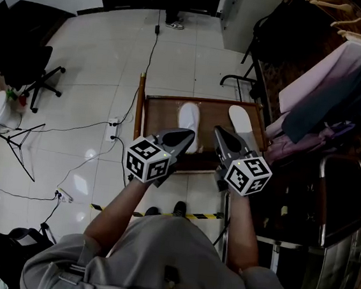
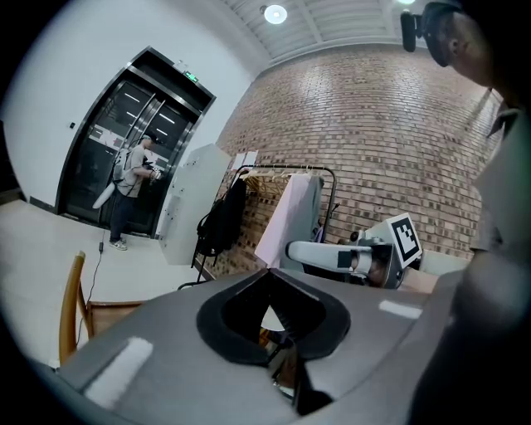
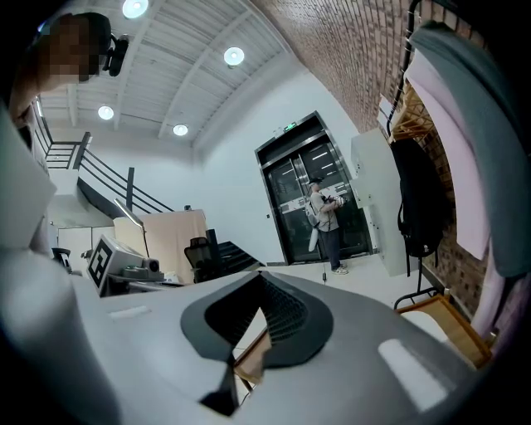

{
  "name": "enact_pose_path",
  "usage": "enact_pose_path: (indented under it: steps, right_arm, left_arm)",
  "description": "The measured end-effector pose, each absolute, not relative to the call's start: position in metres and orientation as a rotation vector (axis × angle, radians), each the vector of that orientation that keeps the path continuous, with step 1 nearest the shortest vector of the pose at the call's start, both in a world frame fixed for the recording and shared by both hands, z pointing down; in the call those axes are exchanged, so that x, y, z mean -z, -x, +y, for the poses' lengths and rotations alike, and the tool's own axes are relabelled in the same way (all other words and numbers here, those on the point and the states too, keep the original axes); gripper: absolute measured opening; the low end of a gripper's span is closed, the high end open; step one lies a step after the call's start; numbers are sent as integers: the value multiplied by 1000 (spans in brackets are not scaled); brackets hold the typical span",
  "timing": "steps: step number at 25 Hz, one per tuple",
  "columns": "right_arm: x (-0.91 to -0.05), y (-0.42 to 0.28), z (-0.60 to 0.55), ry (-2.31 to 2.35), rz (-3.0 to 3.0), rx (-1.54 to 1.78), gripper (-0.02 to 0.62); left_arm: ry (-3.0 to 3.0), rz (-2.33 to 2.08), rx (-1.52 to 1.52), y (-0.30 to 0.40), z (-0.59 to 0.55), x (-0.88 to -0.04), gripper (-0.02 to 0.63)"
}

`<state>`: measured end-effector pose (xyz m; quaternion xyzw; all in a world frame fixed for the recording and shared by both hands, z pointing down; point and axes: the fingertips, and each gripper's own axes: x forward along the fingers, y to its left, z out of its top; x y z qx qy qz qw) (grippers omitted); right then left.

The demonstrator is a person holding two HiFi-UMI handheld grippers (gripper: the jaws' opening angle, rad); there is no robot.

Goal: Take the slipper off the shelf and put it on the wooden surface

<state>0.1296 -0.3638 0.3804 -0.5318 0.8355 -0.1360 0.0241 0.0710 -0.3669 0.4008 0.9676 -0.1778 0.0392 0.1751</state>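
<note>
Looking down through the head view, I had both grippers held out side by side over the near edge of the wooden surface (image 1: 214, 114). The left gripper (image 1: 182, 136) had its fingers (image 2: 149, 336) closed together with nothing between them; the left gripper view showed only the dark cut-out where they met. The right gripper (image 1: 222, 136) was the same, its fingers (image 3: 390, 332) shut and empty.

Two white slippers lay on the wooden surface, toes pointing away from me. The left slipper (image 1: 188, 117) sat near the middle, and the left gripper's tip overlapped its near end in the picture; I could not tell whether they touched. The right slipper (image 1: 238, 118) lay toward the right edge, just beyond the right gripper's tip.

The surface stood on a white tiled floor (image 1: 108, 43). A clothes rack (image 1: 341, 80) hung with garments stood to the right, against a brick wall (image 2: 373, 133). A black office chair (image 1: 24, 47) was well off to the left, and a dark cable (image 1: 153, 48) ran across the tiles. A person (image 2: 131, 187) stood by the dark glass doors (image 3: 311, 191) at the far end.
</note>
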Motion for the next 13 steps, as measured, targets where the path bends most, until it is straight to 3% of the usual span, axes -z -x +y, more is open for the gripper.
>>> enact_pose_path:
  steps: [13]
  right_arm:
    - [-383,-133,-360,1648,2578,437,0]
  left_arm:
    - [-2735,-488,-111,-78,-363,-405,5]
